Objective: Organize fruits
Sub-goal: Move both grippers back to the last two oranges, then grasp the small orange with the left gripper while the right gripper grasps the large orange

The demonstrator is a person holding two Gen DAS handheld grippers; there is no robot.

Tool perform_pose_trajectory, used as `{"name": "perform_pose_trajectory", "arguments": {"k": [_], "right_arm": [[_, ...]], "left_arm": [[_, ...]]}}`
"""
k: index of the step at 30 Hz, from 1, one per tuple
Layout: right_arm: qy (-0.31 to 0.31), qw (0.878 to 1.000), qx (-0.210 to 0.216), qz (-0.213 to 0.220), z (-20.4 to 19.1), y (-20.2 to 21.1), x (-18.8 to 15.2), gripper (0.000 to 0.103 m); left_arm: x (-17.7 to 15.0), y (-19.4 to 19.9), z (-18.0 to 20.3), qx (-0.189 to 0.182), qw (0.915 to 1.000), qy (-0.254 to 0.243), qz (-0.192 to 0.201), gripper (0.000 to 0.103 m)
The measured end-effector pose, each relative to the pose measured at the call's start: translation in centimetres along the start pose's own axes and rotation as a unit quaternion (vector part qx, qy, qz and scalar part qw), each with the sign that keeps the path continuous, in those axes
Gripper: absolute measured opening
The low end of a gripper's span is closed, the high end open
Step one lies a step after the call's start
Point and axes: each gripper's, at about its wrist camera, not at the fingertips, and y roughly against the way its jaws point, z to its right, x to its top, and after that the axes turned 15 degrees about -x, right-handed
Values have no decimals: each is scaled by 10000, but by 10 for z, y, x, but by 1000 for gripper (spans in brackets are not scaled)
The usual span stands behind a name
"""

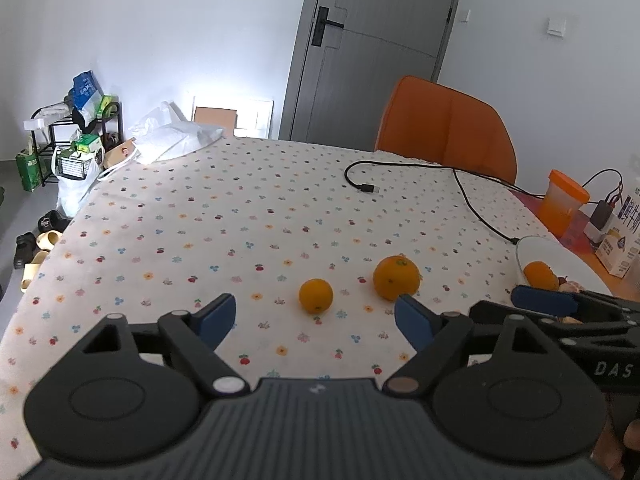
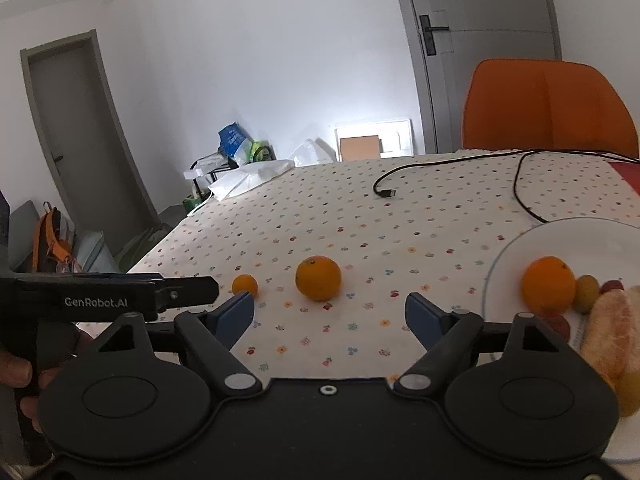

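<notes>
- While I hold both over the cloth (image 1: pixel 200 208), left gripper (image 1: pixel 316 316) and right gripper (image 2: pixel 330 314) stand spread, empty.
- Two oranges (image 1: pixel 396 278) (image 1: pixel 316 295) sit loose ahead; another lies on the plate (image 2: pixel 520 248).

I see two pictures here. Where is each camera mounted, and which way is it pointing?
Left wrist view: sits on the left gripper, looking across the table at a small orange and a big orange; the right gripper pokes in at right.
Right wrist view: sits on the right gripper, facing the same oranges and a plate; the left gripper and a hand show at left.
Shared: both oranges, plate, cable, orange chair.
</notes>
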Motion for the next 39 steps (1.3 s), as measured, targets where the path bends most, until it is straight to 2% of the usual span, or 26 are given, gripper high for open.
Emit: {"name": "perform_pose_trajectory", "arguments": {"k": [10, 21, 24, 25, 26, 28, 39], "right_arm": [[208, 9995, 30, -227, -15, -27, 7, 77], [235, 9991, 21, -365, -12, -44, 12, 72], [258, 9989, 20, -390, -12, -48, 12, 71], [263, 9989, 24, -394, -12, -49, 12, 71], [273, 9988, 23, -402, -12, -50, 13, 71], [295, 9987, 22, -417, -12, -53, 13, 71], [424, 9980, 87, -467, -23, -66, 18, 65]], "left_arm": [[4, -20, -9, -49, 9998, 111, -132, 74], [5, -47, -14, -29, 9992, 187, -360, 58], [5, -50, -15, 33, 9993, 128, -344, 50], [5, -51, -16, 40, 9994, 126, -330, 43], [6, -51, -16, 50, 9993, 127, -337, 32], [7, -51, -19, 118, 9992, 118, -356, 22], [10, -34, -30, 98, 9994, 233, -235, 22]]}}
